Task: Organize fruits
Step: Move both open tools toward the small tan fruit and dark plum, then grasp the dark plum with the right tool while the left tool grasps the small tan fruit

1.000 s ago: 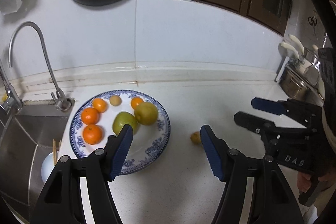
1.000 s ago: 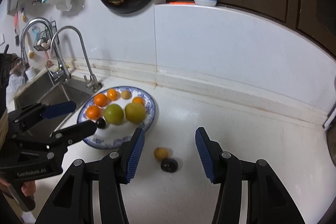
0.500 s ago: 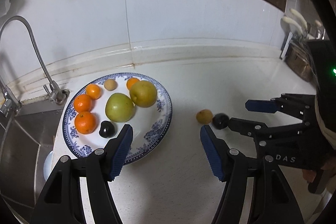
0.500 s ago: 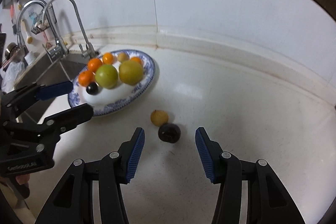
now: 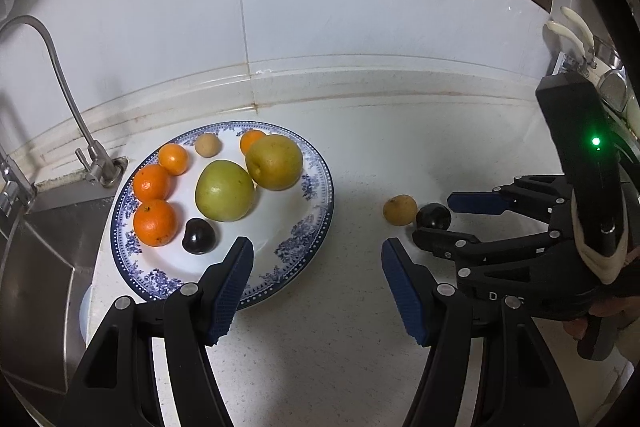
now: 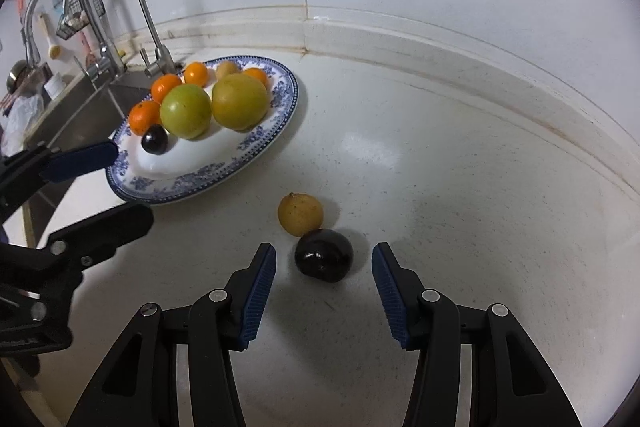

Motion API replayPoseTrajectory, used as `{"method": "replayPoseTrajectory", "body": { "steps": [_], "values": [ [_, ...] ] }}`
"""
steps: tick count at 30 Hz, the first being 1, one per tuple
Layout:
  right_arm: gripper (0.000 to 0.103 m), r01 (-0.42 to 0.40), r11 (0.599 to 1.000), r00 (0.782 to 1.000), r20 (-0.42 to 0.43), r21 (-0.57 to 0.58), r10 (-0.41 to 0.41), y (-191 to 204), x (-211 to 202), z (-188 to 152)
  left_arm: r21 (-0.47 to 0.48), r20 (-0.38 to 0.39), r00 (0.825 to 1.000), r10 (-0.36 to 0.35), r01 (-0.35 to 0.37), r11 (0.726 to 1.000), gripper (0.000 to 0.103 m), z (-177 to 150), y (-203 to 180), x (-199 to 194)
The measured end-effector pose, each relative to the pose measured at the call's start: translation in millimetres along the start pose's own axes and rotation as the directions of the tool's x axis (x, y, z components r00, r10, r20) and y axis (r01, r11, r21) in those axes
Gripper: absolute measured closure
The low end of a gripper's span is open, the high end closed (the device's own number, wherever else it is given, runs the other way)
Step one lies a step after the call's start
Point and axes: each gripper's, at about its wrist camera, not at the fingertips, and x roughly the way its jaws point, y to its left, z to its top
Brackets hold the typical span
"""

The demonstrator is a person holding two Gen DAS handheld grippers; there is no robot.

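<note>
Most fruit already sits on the blue-rimmed plate (image 5: 320,187), two stragglers left on the counter (image 6: 460,187) — the right gripper (image 6: 324,267), jaws apart and empty, brackets the dark plum (image 6: 324,255) touching the small yellow fruit (image 6: 300,215), while the left gripper (image 5: 316,287) hangs open and empty near the plate.

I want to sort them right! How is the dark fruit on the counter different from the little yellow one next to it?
The dark fruit is almost black and shiny; the yellow fruit is dull golden-tan. The dark one lies between the open right gripper's fingers; the yellow one sits just beyond them. Both are small, round, and off the plate.
</note>
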Motion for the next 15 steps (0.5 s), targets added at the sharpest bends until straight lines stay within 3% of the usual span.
{"method": "replayPoseTrajectory", "body": {
  "steps": [6,8,15],
  "values": [
    [0.063,-0.008,1.000,1.000,0.000,0.002,0.008,-4,3,-2,0.010,-0.002,0.999,-0.032,0.032,0.999,0.038,2,-5,7],
    [0.071,-0.024,1.000,1.000,0.007,0.006,0.024,-6,0,-3,0.020,0.002,0.999,-0.052,0.052,0.998,0.038,4,-8,10],
    [0.071,0.000,0.996,0.999,0.048,0.085,-0.004,-22,-18,-10,0.080,-0.006,0.992,-0.124,0.124,0.989,0.038,12,-25,27]
  ]
}}
